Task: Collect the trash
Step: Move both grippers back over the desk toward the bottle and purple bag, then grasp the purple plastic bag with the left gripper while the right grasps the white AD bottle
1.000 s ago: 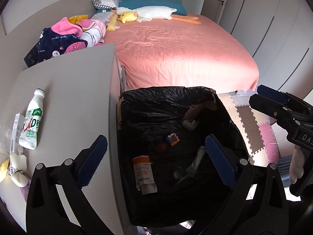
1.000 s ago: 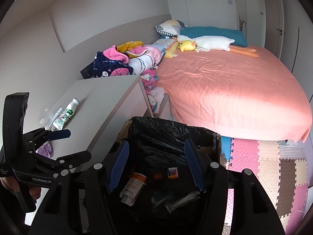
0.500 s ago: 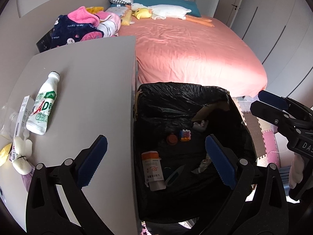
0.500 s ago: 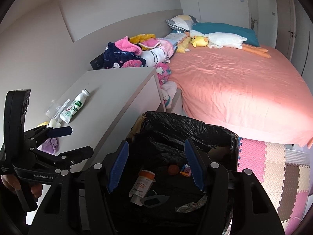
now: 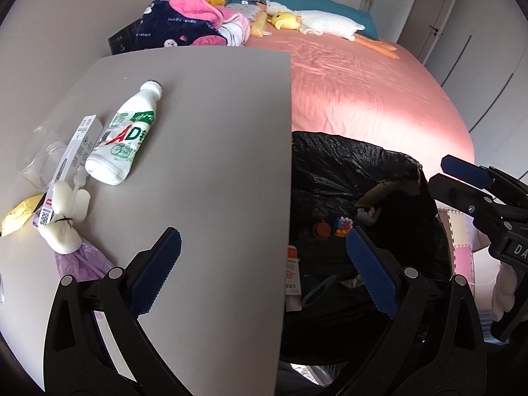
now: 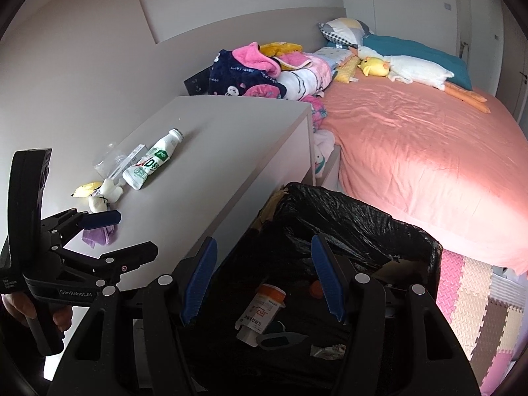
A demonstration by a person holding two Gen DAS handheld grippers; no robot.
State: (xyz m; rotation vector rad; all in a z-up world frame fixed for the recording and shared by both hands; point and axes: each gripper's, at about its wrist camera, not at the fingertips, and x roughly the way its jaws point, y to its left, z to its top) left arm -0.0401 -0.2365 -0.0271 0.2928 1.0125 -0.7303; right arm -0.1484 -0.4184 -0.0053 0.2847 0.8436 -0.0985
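The light, stiff, slippery bottle [image 5: 124, 138] on the tabletop [image 5: 211, 151] was judged best gripped mid-body, both tools [image 5: 260, 274] [image 6: 264, 280] being spread apart and empty.

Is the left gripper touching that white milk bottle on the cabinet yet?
Apart. In the left wrist view the left gripper stands open and empty, with bare cabinet top between its fingertips and the lying bottle.

A bottle [image 5: 123, 138] lies on the cabinet [image 5: 211, 151] at ten o'clock. The bin [image 5: 359, 171] stands beside the cabinet at three o'clock, with the bed [image 5: 369, 89] behind at one o'clock.
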